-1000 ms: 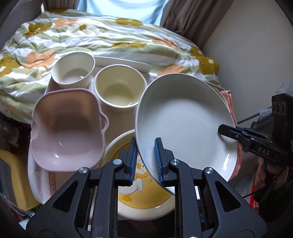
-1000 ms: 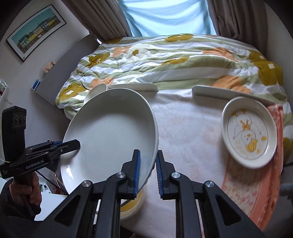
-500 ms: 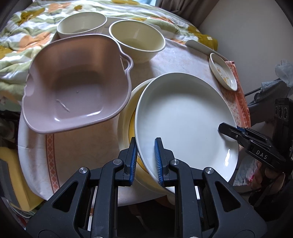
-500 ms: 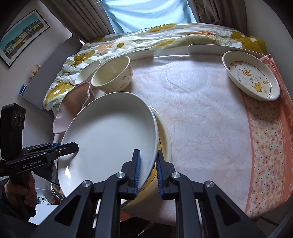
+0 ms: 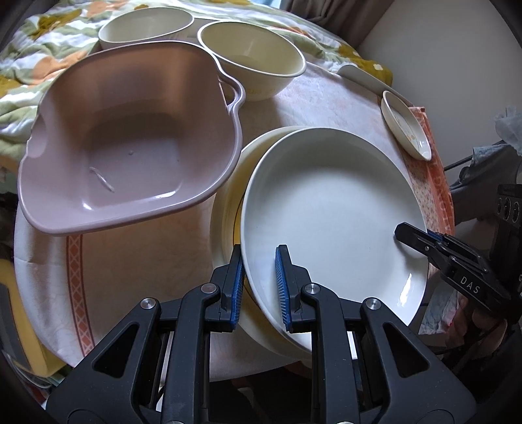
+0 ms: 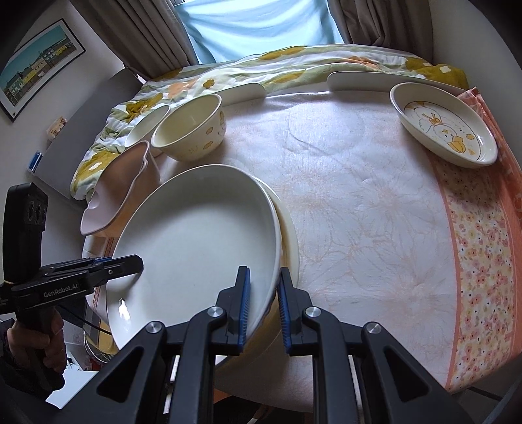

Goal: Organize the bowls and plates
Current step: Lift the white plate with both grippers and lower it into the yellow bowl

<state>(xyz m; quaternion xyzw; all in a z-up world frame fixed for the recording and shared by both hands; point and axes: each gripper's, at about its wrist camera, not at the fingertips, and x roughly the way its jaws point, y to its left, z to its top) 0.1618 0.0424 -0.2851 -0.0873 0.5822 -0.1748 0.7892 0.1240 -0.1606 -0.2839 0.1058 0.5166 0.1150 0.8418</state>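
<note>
A large white plate (image 5: 332,208) rests on top of a cream plate (image 5: 228,202) at the near table edge. My left gripper (image 5: 259,287) is shut on the white plate's near rim. My right gripper (image 6: 263,303) is shut on its opposite rim; the plate also shows in the right wrist view (image 6: 195,234). A pink square bowl (image 5: 130,140) stands to the left. Two cream bowls (image 5: 254,62) (image 5: 146,26) stand behind it. A small duck-print plate (image 6: 443,124) sits at the far right.
The round table (image 6: 359,195) has a pale floral cloth with an orange flowered border (image 6: 483,254) on the right. A flowered quilt (image 6: 293,65) lies beyond the table, with two white armrest-like pieces (image 6: 375,80) at its edge. Curtains and a window stand behind.
Both grippers have lowered the white plate from tilted above the table down onto the cream plate. The duck picture on the cream plate is now covered.
</note>
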